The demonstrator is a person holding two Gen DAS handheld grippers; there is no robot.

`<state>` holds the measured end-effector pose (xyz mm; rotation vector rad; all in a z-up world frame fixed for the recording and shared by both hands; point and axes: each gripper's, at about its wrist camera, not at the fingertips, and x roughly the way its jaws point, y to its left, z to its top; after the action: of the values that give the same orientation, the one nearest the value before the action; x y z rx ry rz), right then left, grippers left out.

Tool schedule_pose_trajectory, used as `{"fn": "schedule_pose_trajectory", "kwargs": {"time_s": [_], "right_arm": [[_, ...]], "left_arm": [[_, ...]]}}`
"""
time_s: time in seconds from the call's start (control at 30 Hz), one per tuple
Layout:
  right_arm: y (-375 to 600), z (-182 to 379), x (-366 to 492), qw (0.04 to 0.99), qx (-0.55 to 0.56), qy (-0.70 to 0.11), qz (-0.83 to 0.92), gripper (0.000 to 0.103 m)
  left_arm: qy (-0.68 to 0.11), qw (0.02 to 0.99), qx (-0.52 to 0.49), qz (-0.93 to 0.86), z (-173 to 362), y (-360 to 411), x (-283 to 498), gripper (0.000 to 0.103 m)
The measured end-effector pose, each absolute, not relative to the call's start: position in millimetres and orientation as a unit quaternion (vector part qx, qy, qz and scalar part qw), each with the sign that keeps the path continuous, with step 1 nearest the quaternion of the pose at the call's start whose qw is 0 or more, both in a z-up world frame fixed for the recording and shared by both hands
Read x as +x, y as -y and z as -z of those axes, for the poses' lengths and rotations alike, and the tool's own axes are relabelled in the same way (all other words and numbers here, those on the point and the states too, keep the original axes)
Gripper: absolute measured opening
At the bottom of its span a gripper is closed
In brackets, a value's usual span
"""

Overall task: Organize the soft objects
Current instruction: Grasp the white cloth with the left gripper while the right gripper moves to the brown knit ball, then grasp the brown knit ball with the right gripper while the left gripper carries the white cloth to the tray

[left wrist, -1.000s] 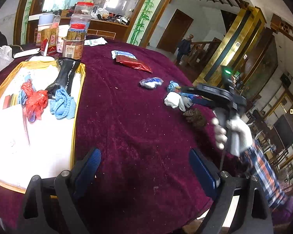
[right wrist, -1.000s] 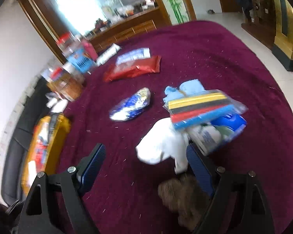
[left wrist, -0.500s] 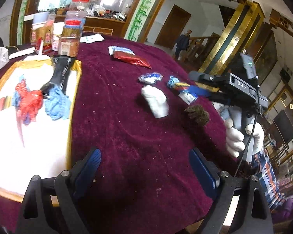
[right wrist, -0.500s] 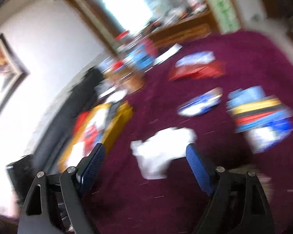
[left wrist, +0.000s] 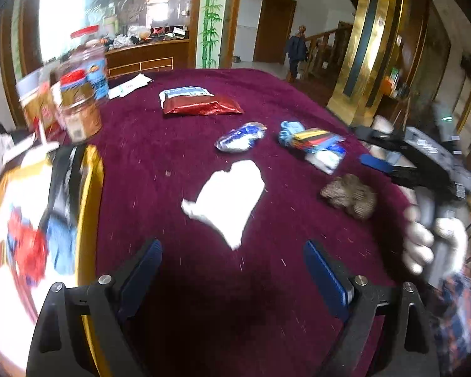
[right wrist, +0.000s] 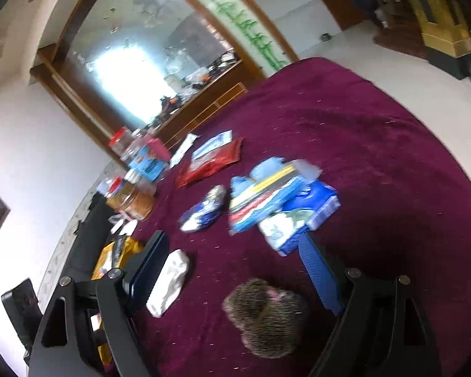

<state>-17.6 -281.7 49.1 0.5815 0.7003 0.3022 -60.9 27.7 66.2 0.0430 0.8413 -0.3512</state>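
Left wrist view: the left gripper hangs above the maroon cloth-covered surface with its jaws spread wide and nothing between them. A white cloth lies flat just ahead of the jaws, a brown furry object to its right, and a stack of coloured packets beyond. A gold-rimmed tray at left holds red and blue cloths. The right gripper, held in a gloved hand, is seen at far right. Right wrist view: the right gripper also has its jaws wide and empty, poised over the brown furry object; the white cloth lies beside the left finger, apparently not gripped.
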Motion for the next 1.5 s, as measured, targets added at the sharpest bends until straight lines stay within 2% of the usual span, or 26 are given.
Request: {"fn": "schedule_pose_trajectory", "kwargs": {"time_s": [0.2, 0.37, 0.5, 0.53, 0.57, 0.6, 0.63, 0.67, 0.97, 1.23, 1.5], "right_arm": [[293.0, -45.0, -21.9, 0.894, 0.279, -0.335, -0.1, 0.084], [308.6, -41.8, -24.3, 0.891, 0.299, -0.333, -0.081, 0.084], [314.2, -36.5, -21.5, 0.884, 0.311, -0.341, -0.07, 0.084], [314.1, -35.2, -20.7, 0.883, 0.312, -0.345, -0.07, 0.084], [313.6, -34.1, -19.8, 0.881, 0.312, -0.348, -0.07, 0.084], [312.3, -33.2, -18.7, 0.88, 0.31, -0.352, -0.071, 0.084], [310.4, -32.5, -17.7, 0.88, 0.306, -0.356, -0.072, 0.084], [308.7, -32.1, -16.9, 0.881, 0.302, -0.358, -0.072, 0.084], [301.1, -22.2, -11.1, 0.875, 0.281, -0.388, -0.067, 0.084], [274.5, -19.8, -6.8, 0.858, 0.254, -0.432, -0.115, 0.084], [218.3, -25.8, -33.2, 0.873, 0.073, -0.473, -0.089, 0.084]], "left_arm": [[-0.44, 0.883, 0.081, 0.145, -30.7, 12.3, 0.2, 0.093], [-0.442, 0.879, 0.122, 0.133, -14.4, 29.5, 21.9, 0.093], [-0.453, 0.872, 0.102, 0.155, -7.4, 28.1, 29.5, 0.093], [-0.454, 0.872, 0.096, 0.158, -7.1, 26.1, 29.9, 0.09], [-0.454, 0.871, 0.09, 0.163, -7.5, 24.4, 29.4, 0.077], [-0.454, 0.871, 0.083, 0.168, -8.8, 24.0, 28.2, 0.07], [-0.449, 0.874, 0.089, 0.164, -11.5, 23.6, 26.5, 0.04], [-0.449, 0.874, 0.089, 0.166, -13.6, 24.3, 25.6, 0.018], [-0.414, 0.889, -0.002, 0.198, -53.2, -11.0, -16.1, 0.016], [-0.374, 0.898, -0.103, 0.209, -86.8, -87.8, -83.3, 0.016], [-0.344, 0.925, -0.129, 0.101, -97.6, -205.8, -126.6, 0.017]]}}
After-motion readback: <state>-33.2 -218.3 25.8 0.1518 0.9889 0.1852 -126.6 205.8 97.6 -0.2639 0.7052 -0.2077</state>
